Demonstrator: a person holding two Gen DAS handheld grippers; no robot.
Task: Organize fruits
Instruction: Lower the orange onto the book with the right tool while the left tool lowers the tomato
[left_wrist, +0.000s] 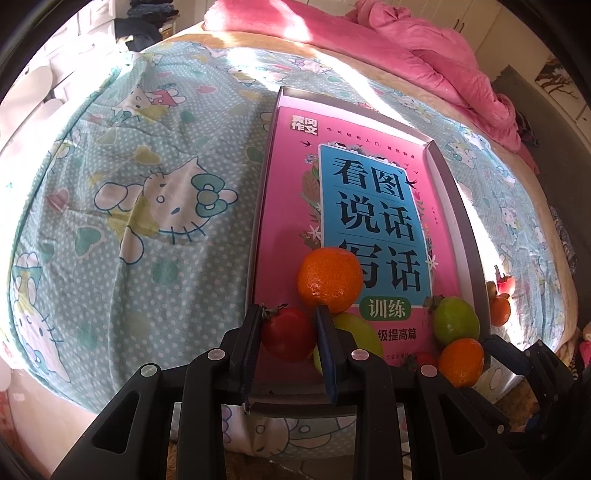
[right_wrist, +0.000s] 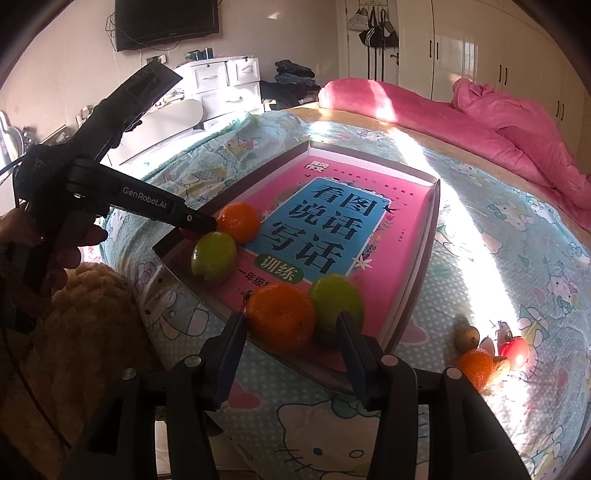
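A shallow box (left_wrist: 458, 206) lined with a pink book lies on the bed. My left gripper (left_wrist: 288, 332) is shut on a small red fruit (left_wrist: 290, 338) at the box's near corner. An orange (left_wrist: 330, 279) and a green fruit (left_wrist: 364, 330) sit just behind it. In the right wrist view my right gripper (right_wrist: 291, 332) stands open around another orange (right_wrist: 280, 319) that rests in the box; its right finger stays off the orange, beside a second green fruit (right_wrist: 336, 299). My left gripper (right_wrist: 201, 227) shows there from the side, over the red fruit (right_wrist: 188, 233).
A loose orange (right_wrist: 476, 367), a red fruit (right_wrist: 515, 350) and a small brown one (right_wrist: 467, 338) lie on the patterned sheet (right_wrist: 480, 240) right of the box. A pink quilt (right_wrist: 498, 125) is heaped at the far side. A hand (right_wrist: 62, 251) and a fuzzy tan sleeve (right_wrist: 85, 317) are at left.
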